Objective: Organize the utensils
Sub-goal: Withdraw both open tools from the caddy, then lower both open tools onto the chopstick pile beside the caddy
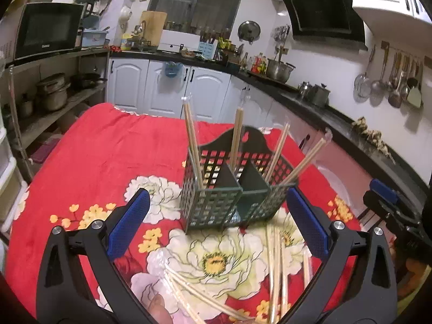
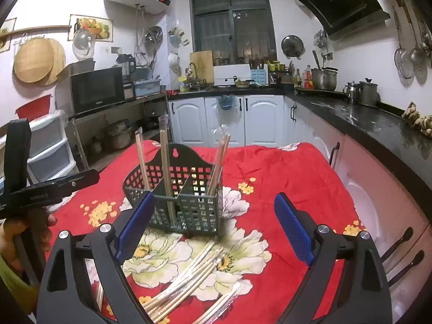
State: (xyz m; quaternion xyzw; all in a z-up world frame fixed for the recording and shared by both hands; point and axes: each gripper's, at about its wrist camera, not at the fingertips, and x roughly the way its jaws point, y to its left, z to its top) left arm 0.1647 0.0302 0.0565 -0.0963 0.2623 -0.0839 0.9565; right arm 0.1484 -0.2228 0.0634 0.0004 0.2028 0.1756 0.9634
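A dark green lattice utensil caddy with divided compartments stands on the red floral cloth. Several wrapped chopstick pairs stand upright or lean in it. More wrapped chopstick pairs lie loose on the cloth in front of the caddy. My left gripper is open and empty, just in front of the caddy. My right gripper is open and empty, above the loose pile, its left pad close to the caddy's front.
The right gripper's body shows at the right edge of the left wrist view; the left gripper and hand show at the left of the right wrist view. A black counter with pots runs along the right. Shelves with a microwave stand left.
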